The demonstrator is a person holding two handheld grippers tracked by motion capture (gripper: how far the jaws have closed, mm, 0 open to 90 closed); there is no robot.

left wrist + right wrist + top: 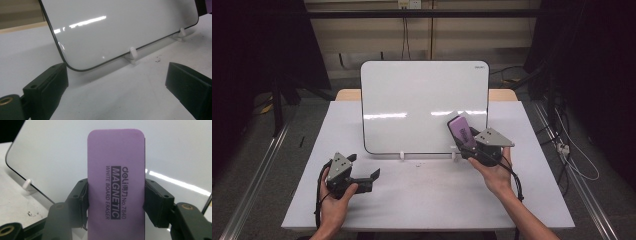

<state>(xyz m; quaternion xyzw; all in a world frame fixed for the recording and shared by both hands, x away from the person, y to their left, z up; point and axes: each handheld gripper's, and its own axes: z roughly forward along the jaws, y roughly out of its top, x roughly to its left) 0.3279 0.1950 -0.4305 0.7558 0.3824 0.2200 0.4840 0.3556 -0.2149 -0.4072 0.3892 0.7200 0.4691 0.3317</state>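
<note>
Right gripper (465, 142) has the purple magnetic whiteboard eraser (116, 187) pinched, up by the glossy white propped-up whiteboard (412, 95) that already looks clean, so wiping's basically done.

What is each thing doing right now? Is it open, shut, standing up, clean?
Whiteboard: standing upright, leaning back on its clips, wiped clean, no writing.
White clips: on the table, holding the whiteboard's bottom edge.
Purple eraser: gripped on both sides, held up in front of the whiteboard.
Right tongs: shut on the purple eraser.
Left tongs: open, nothing between them, low over the table.
Table: white, a few dark crumbs near the clips.
</note>
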